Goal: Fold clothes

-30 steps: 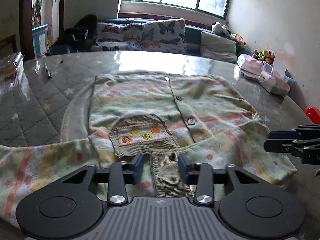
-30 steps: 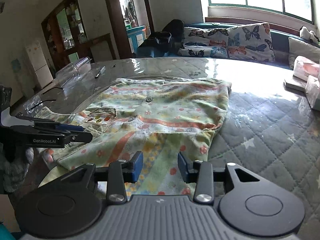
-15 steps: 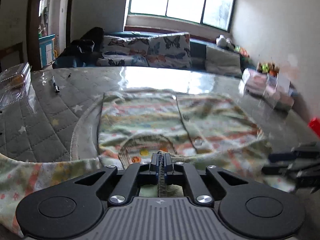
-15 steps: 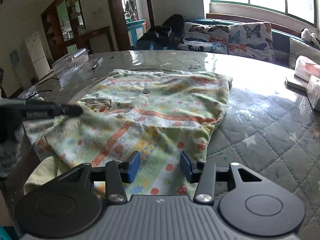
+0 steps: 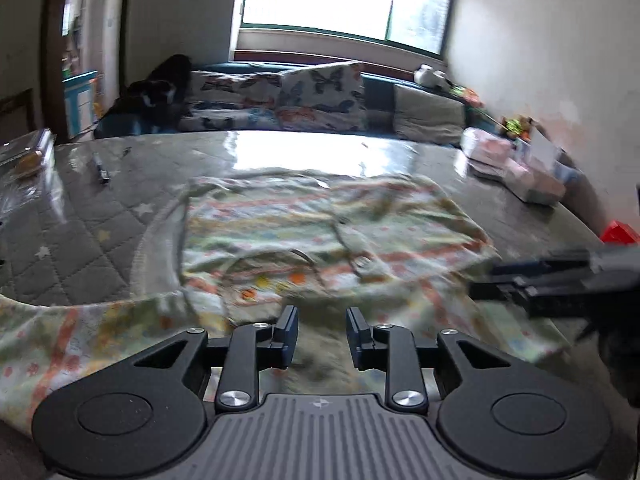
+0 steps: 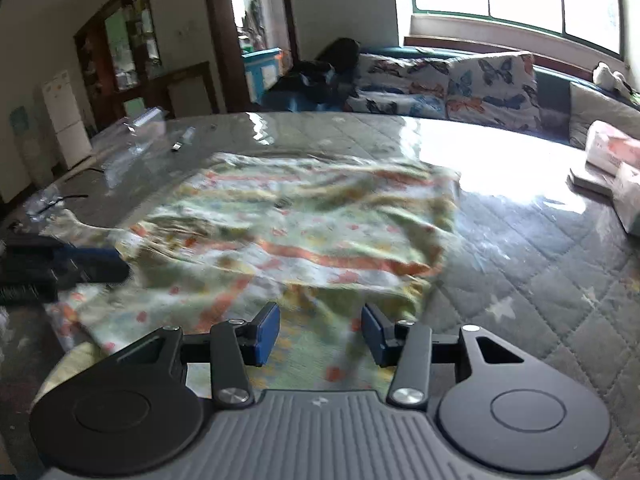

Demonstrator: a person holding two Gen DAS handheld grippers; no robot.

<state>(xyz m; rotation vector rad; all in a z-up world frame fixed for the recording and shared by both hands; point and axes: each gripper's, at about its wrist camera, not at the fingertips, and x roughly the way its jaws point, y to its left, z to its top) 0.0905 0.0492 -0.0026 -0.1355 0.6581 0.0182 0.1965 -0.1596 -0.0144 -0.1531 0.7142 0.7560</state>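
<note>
On the worktop (image 5: 100, 240), the left gripper (image 5: 322, 334) hangs with fingers opening, gripping nothing, above the patterned garment (image 5: 312, 224) spread flat; the right gripper (image 6: 320, 334) hovers half-open, empty. A shallow pinch could drag and crumple the fold.

Two low, close wrist views over the shared garment (image 5: 320, 232), windowward.
</note>
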